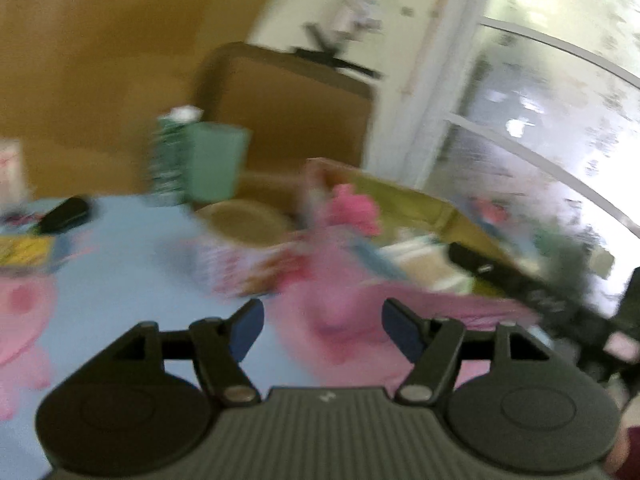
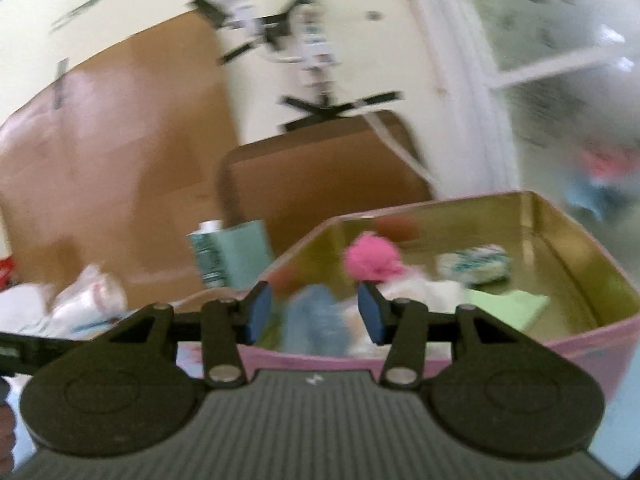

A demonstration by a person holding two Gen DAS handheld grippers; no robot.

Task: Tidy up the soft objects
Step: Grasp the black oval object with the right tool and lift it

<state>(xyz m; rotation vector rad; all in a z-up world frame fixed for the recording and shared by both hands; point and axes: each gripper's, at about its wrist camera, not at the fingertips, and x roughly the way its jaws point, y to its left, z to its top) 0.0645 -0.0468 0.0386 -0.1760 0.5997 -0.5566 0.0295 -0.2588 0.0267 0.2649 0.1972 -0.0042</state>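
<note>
Both views are pretty smeared, but the left gripper [image 1: 323, 331] and right gripper [image 2: 315, 312] each hang spread wide with nothing held. The pink pom [image 2: 371, 261] and other soft bits sit inside the tin [image 2: 592, 276]. Moving this fast, a finger could easily clip the rim and tip it

Both views are blurred. Ahead of the claws stands a cream wall [image 2: 352, 40] with large brown cardboard sheets [image 2: 120, 128] leaning on it and a brown box [image 2: 320, 176] in front. To the right a white-framed window [image 1: 540, 100] lets in bright daylight, and a pale blue desk [image 1: 132, 264] lies below on the left.
</note>
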